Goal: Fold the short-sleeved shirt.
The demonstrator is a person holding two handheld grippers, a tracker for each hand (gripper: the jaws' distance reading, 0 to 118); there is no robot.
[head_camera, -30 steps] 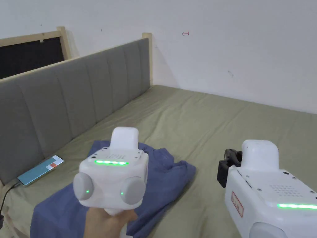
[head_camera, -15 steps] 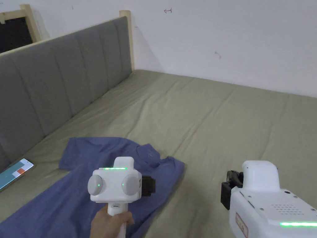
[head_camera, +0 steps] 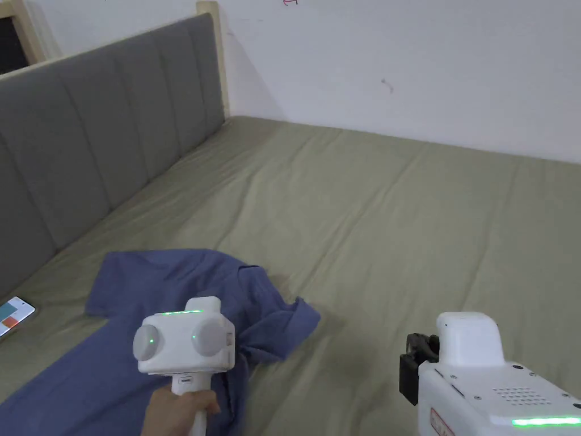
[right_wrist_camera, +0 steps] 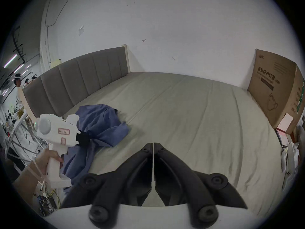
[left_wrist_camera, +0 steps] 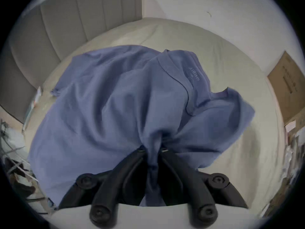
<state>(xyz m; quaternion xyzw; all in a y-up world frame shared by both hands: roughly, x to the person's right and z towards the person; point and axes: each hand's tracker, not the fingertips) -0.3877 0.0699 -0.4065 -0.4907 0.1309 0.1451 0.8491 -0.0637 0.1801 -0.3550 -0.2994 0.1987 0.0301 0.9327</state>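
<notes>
The left gripper [left_wrist_camera: 152,151] pinches the blue shirt [left_wrist_camera: 105,110] on the bed [head_camera: 397,227]. The right gripper [right_wrist_camera: 153,145], beside the shirt, is pressed together, empty. A pull could bunch the shirt up more.

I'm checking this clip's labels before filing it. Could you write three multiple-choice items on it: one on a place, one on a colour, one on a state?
1. The phone lies:
A. by the headboard
B. on the cardboard box
C. on the shirt

2. The shirt is:
A. red
B. blue
C. white

3. The left gripper is:
A. wide open
B. shut on nothing
C. shut on the shirt

Answers:
1 A, it rests on the bed at the foot of the headboard.
2 B, its cloth is blue in all views.
3 C, cloth is bunched between both jaws.
</notes>
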